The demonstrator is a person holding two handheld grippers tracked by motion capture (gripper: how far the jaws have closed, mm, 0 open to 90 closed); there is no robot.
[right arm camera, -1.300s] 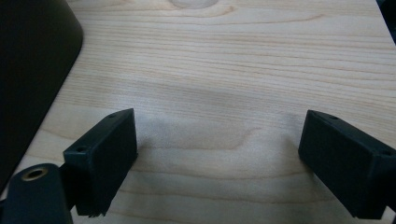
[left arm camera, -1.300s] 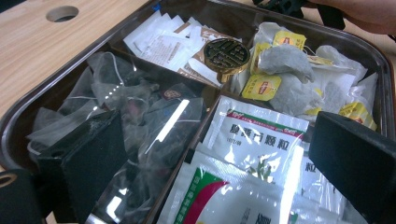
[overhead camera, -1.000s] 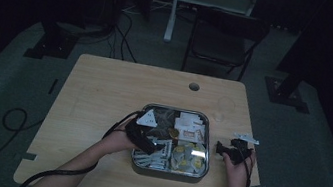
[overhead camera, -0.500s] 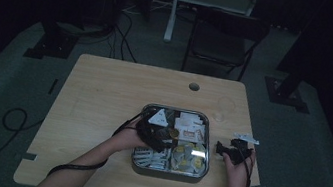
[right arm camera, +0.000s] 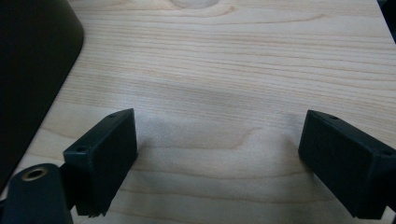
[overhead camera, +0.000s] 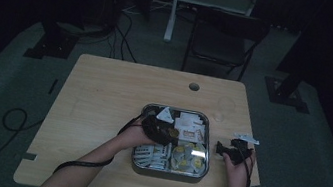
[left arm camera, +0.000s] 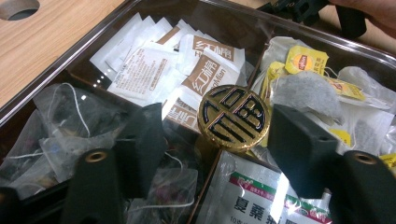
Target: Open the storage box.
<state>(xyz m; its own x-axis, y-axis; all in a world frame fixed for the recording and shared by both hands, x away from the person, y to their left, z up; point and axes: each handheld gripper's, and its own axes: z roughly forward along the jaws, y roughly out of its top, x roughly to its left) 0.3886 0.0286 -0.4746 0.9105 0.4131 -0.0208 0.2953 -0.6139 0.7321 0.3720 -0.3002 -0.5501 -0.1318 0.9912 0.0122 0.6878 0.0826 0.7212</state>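
**Jaws flank gold knob over tea box**

Your left gripper (left arm camera: 219,140) hangs released, jaws astride the gold knob (left arm camera: 233,117) at the centre of the tea box (overhead camera: 148,108). Your right gripper (right arm camera: 219,149), released too, rests over bare bench (overhead camera: 104,89) just beside the box's right edge.

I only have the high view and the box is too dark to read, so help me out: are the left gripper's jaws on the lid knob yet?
Observer: Not yet. In the left gripper view the left gripper stands open, with its jaws on either side of the round gold knob and a gap on both sides.
Operator: What is in the box under it?
Observer: Through the clear lid I see white-and-brown sachets, with yellow-tagged tea bags beside them.
Operator: And the right gripper?
Observer: It is open over the bare table and holds nothing.
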